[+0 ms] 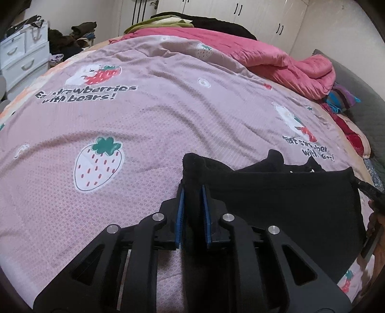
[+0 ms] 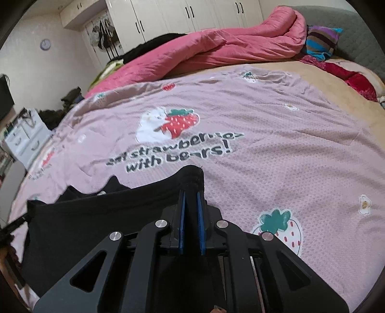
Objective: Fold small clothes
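Observation:
A small black garment [image 1: 284, 197] lies on a pink strawberry-print bedspread [image 1: 144, 120]. In the left wrist view my left gripper [image 1: 193, 190] is shut on the garment's left corner, with black cloth bunched between its blue pads [image 1: 180, 211]. In the right wrist view the same black garment [image 2: 96, 216] stretches off to the left, and my right gripper [image 2: 191, 192] is shut on its right corner, cloth pinched between the blue pads [image 2: 200, 221]. The cloth spans between the two grippers. Its near edge is hidden under the gripper bodies.
A rumpled pink quilt [image 1: 276, 57] is heaped at the far side of the bed, with a striped pillow [image 2: 322, 41] by the grey headboard [image 2: 356, 31]. White drawers [image 1: 21, 60] and piled clothes stand left of the bed. White wardrobes [image 2: 187, 16] line the back wall.

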### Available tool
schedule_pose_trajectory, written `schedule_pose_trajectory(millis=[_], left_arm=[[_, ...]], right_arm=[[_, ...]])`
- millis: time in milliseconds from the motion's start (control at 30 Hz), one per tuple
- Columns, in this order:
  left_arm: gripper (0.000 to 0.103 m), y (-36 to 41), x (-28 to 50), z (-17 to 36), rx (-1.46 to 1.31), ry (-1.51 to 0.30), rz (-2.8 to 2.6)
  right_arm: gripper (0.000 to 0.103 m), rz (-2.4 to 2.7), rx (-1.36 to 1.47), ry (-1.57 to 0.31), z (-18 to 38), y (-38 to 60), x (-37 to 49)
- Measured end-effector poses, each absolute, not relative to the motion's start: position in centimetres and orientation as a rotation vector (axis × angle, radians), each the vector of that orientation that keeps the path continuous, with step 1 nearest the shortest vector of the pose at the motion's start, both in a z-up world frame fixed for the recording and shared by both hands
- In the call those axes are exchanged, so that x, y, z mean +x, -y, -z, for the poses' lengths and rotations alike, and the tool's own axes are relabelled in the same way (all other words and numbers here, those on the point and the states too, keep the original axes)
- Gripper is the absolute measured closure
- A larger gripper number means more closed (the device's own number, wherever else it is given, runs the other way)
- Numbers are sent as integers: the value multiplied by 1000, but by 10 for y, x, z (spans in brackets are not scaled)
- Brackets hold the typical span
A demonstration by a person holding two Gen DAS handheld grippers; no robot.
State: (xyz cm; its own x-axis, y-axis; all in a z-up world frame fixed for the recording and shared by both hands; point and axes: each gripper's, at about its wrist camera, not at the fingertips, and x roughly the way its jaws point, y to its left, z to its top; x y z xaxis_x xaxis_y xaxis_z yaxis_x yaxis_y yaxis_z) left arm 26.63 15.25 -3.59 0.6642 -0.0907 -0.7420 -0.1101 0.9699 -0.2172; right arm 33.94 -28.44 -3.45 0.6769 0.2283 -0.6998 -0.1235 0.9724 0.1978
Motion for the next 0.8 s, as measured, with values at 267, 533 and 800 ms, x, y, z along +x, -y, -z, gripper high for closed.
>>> schedule_pose_trajectory(millis=[267, 533, 800], left_arm=[[81, -151, 263, 34, -232, -862, -27], [66, -149, 257, 30, -213, -870, -32], [38, -142, 235, 21, -211, -839, -29]], right_arm=[[84, -148, 84, -805, 37, 284, 334], [64, -123, 73, -778, 28, 293, 319], [55, -192, 70, -745, 12, 290, 281]])
